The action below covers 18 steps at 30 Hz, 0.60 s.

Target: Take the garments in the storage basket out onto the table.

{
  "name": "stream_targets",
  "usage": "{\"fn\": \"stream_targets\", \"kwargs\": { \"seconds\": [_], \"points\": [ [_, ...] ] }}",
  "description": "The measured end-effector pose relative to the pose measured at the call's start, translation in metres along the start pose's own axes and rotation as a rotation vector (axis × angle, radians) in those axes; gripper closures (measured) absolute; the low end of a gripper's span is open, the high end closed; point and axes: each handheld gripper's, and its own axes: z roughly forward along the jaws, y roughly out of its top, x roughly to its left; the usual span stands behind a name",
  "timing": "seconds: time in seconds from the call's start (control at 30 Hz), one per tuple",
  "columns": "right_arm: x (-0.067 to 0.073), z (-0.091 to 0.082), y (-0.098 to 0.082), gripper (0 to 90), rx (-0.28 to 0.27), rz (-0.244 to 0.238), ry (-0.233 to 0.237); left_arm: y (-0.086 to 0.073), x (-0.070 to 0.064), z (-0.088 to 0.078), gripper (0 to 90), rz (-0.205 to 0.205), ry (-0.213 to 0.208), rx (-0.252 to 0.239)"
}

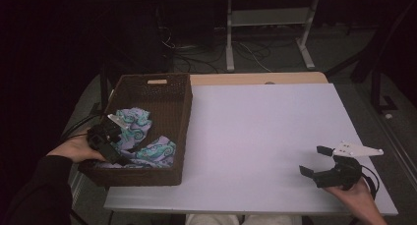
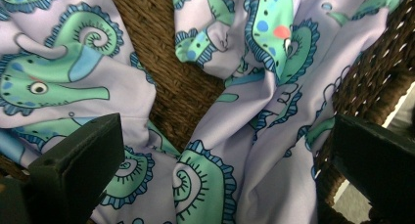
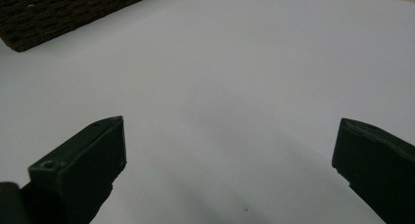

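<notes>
Wicker basket point(image 1: 174, 112) holding seahorse-print cloth point(image 1: 147, 149), left gripper point(image 2: 225, 170) fingers wide above it, right gripper point(image 1: 314, 161) fingers wide

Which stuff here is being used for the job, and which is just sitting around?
In use:
- left gripper, jaws open over the cloth
- seahorse cloth
- brown basket holding it

Sitting around:
- right gripper, open over the white table
- floor cables

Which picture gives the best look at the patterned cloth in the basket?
The left gripper view: the cloth lies close, its seahorse print sharp. The high view shows it small and crumpled in the basket. The right gripper view faces the table.
</notes>
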Motion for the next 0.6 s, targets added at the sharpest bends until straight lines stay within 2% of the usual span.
{"fn": "stream_targets", "kwargs": {
  "seconds": [0.17,0.33,0.47,0.6],
  "points": [
    [0.0,0.001,0.0,0.0,0.006,-0.006,-0.001,0.006,0.001,0.005,0.0,0.024,-0.017,0.076],
    [0.001,0.001,0.0,0.0,0.007,-0.006,-0.002,0.012,0.001,0.012,0.0,0.046,-0.012,0.163],
    [0.001,0.0,0.0,0.0,0.005,-0.007,-0.002,0.014,0.0,0.018,3.7,0.062,-0.019,0.232],
    [0.001,0.001,0.0,0.0,0.009,-0.01,-0.003,0.015,0.001,0.026,8.0,0.062,-0.052,0.286]
  ]
}}
